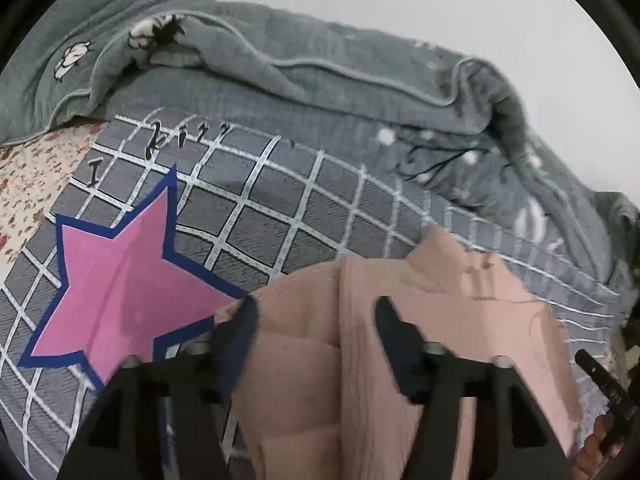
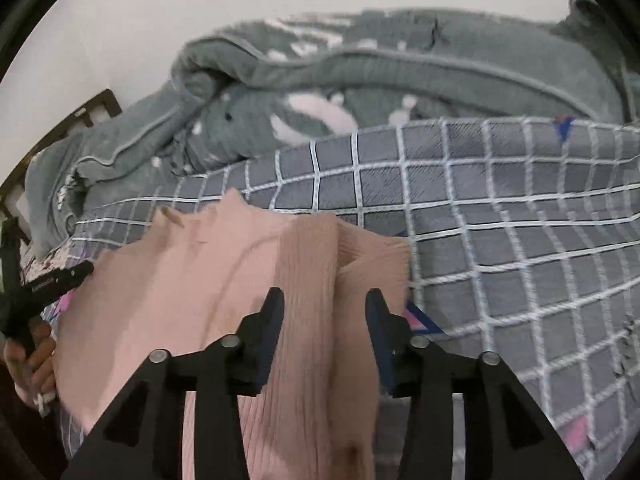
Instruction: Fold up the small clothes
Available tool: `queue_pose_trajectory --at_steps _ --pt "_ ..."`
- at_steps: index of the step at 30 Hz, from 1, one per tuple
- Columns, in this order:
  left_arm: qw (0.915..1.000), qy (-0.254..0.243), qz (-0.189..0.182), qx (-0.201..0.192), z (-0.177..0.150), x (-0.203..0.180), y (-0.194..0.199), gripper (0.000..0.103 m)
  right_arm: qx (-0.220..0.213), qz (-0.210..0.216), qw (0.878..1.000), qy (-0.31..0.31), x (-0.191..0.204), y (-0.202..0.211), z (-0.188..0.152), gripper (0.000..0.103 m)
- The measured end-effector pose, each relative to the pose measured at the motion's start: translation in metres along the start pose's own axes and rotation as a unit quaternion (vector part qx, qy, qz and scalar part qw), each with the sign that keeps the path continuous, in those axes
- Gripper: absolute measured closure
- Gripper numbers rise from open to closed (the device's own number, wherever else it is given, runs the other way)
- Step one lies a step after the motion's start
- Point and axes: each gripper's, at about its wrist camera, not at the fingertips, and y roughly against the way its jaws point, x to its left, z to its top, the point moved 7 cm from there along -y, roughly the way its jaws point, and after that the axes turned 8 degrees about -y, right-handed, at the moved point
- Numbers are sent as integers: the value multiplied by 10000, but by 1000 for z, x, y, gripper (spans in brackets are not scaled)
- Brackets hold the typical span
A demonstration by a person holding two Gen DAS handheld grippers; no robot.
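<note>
On the checked grey bedcover point(image 1: 280, 216), with its pink star point(image 1: 120, 292), lies the pink ribbed top point(image 1: 460, 320), sleeves folded in. The left gripper point(image 1: 316, 316) hangs over its left side, jaws apart, cloth beneath but not pinched. The right gripper point(image 2: 324, 304) straddles the folded sleeve, also parted, probably just let go. A rumpled grey-green blanket point(image 2: 360, 60) sits behind.

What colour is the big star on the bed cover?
Pink star with a dark blue border, clearest in the left wrist view.
</note>
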Motion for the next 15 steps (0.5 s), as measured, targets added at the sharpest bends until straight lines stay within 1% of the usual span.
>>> queue_pose_trajectory --at_steps 2,4,5,9,11,13,15 --pt "10000 -14 2 -73 -5 -1 15 32 10 25 10000 42 -3 18 -11 56" --pt "9999 -5 -57 -102 -14 0 31 31 62 97 9999 -16 -9 35 -26 56" --pt "9999 25 -114 -107 -21 1 39 29 86 142 9998 -61 -12 45 -34 56" --pt "9993 130 -325 -96 -58 6 65 27 110 398 9990 -153 -15 73 -62 54" --pt "9983 266 -517 -94 -78 8 77 27 137 462 9986 -206 -15 77 -77 52" --pt "9967 395 -706 -50 -96 11 87 26 267 459 9981 -302 -18 74 -91 52" --pt "9959 374 -826 50 -114 8 91 26 357 460 9975 -398 -19 70 -99 52"
